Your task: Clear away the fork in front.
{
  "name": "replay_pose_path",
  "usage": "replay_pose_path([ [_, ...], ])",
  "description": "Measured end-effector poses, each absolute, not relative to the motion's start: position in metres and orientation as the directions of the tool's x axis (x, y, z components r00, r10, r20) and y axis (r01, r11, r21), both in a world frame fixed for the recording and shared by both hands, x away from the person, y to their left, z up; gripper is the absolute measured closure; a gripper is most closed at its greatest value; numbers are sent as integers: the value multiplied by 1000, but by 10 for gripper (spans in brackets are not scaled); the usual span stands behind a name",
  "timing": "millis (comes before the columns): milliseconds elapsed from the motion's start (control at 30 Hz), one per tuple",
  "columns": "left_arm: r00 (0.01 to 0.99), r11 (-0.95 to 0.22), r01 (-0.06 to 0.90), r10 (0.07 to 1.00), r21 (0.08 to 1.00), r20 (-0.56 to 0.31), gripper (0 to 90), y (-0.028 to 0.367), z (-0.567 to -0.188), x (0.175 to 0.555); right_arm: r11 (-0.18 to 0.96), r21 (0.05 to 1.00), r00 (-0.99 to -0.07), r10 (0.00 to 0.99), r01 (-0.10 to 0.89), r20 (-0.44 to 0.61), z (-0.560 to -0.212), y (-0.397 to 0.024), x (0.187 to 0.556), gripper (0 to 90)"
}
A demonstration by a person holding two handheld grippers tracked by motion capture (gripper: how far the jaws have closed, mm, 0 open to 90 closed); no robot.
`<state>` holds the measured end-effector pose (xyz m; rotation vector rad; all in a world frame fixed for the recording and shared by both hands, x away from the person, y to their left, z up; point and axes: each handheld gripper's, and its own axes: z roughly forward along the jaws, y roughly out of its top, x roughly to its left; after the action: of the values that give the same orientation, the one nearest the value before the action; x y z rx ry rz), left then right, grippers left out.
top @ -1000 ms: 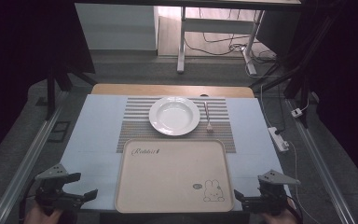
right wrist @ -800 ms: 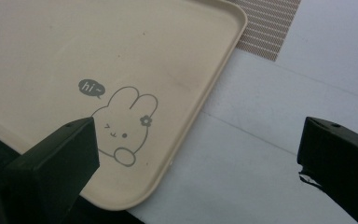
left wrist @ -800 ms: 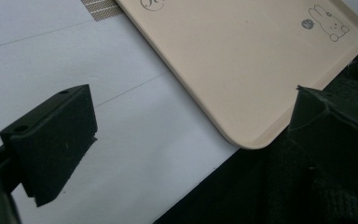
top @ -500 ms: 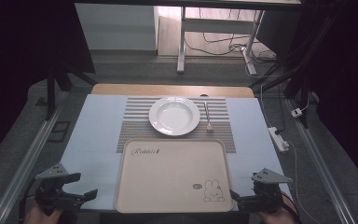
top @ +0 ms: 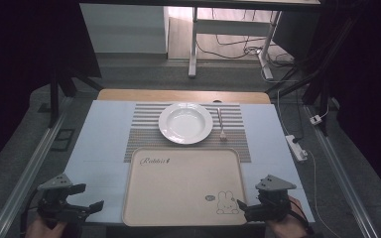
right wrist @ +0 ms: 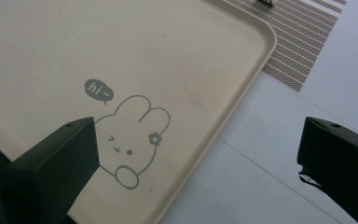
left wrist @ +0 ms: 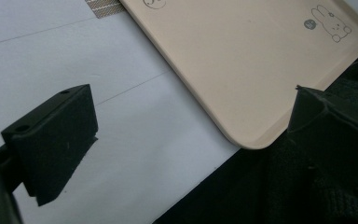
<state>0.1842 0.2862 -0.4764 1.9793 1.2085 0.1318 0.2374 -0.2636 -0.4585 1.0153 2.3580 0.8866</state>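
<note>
Now I hold both hand-held grippers with jaws apart: left one (top: pixel 95 206) beside the tray (top: pixel 178 183), right one (top: pixel 241 206) straddling its near right edge. Tray lies flat on desk (top: pixel 99 144).

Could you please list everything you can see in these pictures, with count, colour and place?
tray: one, beige, with a rabbit drawing, near edge of the table between the two grippers
plate: one, white, on the striped mat beyond the tray
fork: one, silvery, on the mat just right of the plate
mat: one, brown and white stripes, middle of the table, its near edge under the tray
table: one, pale blue-white top
power strip: one, white, on the floor right of the table
left gripper: one, black, open, left of the tray
right gripper: one, black, open, at the tray's near right corner
</note>
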Motion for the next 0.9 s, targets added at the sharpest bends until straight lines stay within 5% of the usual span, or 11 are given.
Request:
replay_pose_path([
  [900, 530, -221, 712, 792, 667, -303, 17, 287, -477, 185, 778, 512, -709, 588, 364, -389, -469, -214, 273, 0],
])
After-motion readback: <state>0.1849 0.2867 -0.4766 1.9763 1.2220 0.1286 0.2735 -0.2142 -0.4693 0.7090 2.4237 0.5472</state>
